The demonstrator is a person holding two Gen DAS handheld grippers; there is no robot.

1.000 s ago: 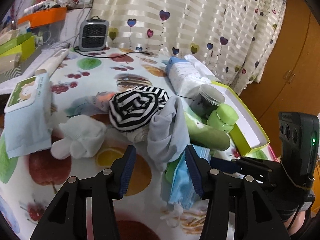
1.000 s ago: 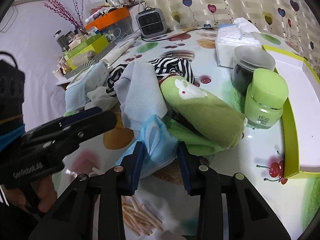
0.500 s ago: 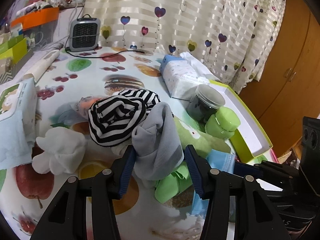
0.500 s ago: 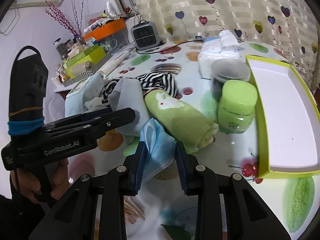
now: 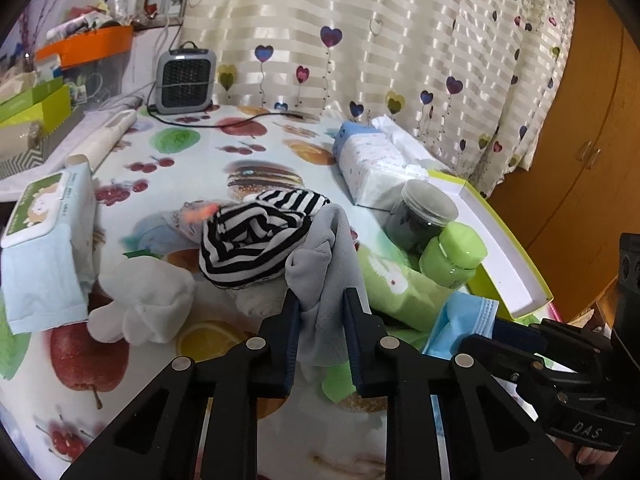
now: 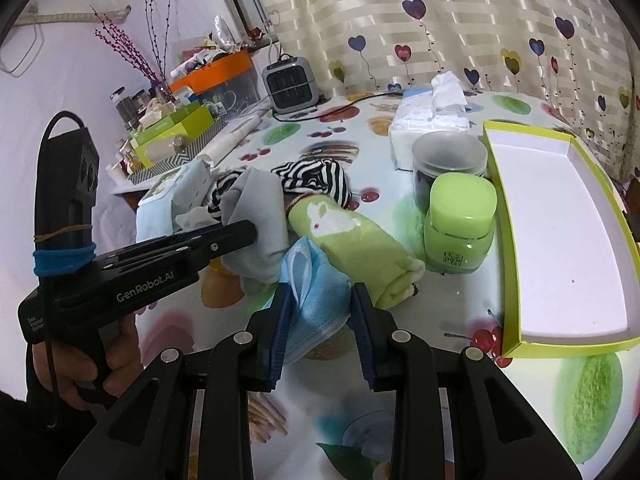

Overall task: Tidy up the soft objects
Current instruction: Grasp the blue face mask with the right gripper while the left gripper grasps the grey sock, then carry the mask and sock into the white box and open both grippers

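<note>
Nearest the left camera, the left gripper (image 5: pixel 320 312) is clenched on a fold of the grey cloth (image 5: pixel 328 256), its pads pinching the fabric from both sides. In the right camera, the right gripper (image 6: pixel 318 312) grasps the blue face mask (image 6: pixel 316 280), which bulges up between the pads. Both pieces lie in the pile at the middle of the fruit-print table (image 5: pixel 248 148).

Just behind the mask lies the rolled green towel (image 6: pixel 352 236), and behind the grey cloth sits the striped garment (image 5: pixel 256 236), touching it. A white glove (image 5: pixel 148 304) rests to the left of the pile. Further right stand a green jar (image 6: pixel 460 220) and a dark jar (image 6: pixel 444 164), then the empty green tray (image 6: pixel 560 240), with a tissue pack (image 6: pixel 428 116) beyond.

The step in hand looks like pulling two items free of the heap. It is best to lift each straight up and slowly, so the grey cloth slides off the striped garment without dragging it, and to swing the mask clear of the jars.
</note>
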